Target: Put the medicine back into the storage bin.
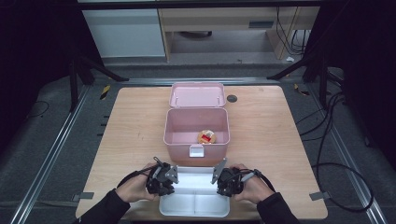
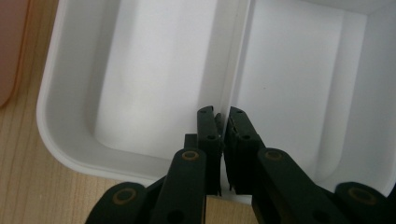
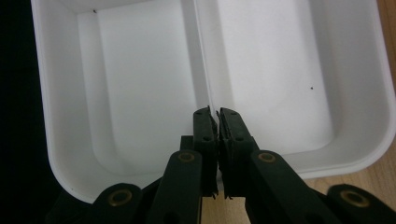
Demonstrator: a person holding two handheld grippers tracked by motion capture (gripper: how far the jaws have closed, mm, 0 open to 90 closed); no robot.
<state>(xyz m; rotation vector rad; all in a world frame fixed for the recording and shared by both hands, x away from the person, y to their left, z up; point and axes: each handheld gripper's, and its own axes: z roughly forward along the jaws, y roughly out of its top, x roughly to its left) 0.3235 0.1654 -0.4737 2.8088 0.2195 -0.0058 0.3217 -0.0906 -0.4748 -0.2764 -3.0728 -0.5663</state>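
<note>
In the high view, a white two-compartment tray (image 1: 195, 205) is sitting at the bottom centre of the frame, on the near edge of the wooden worktop (image 1: 266, 140), with a hand at each short end. The left gripper (image 1: 161, 179) is resting at the tray's left end, in the lower left-centre of the frame, and the right gripper (image 1: 229, 181) is sitting at its right end, lower right-centre. In the left gripper view, the left gripper (image 2: 223, 122) is showing its jaws closed almost together in the lower middle of the frame, pinching the thin white divider wall (image 2: 232, 70) that is running up the centre of the tray (image 2: 60, 135); the wall is passing straight into the narrow gap between them. In the right gripper view, the right gripper (image 3: 217, 119) is likewise standing with its jaws nearly shut in the lower middle of the frame, clamping the same divider (image 3: 201, 60) of the tray (image 3: 369, 140) from the opposite end. Both compartments are lying bare and white. Just above the tray in the high view, at the frame's centre, a pink box (image 1: 196, 130) is standing with its lid (image 1: 198, 94) thrown back, and a small round orange-and-red item (image 1: 206, 136) is lying inside it near the front right corner.
</note>
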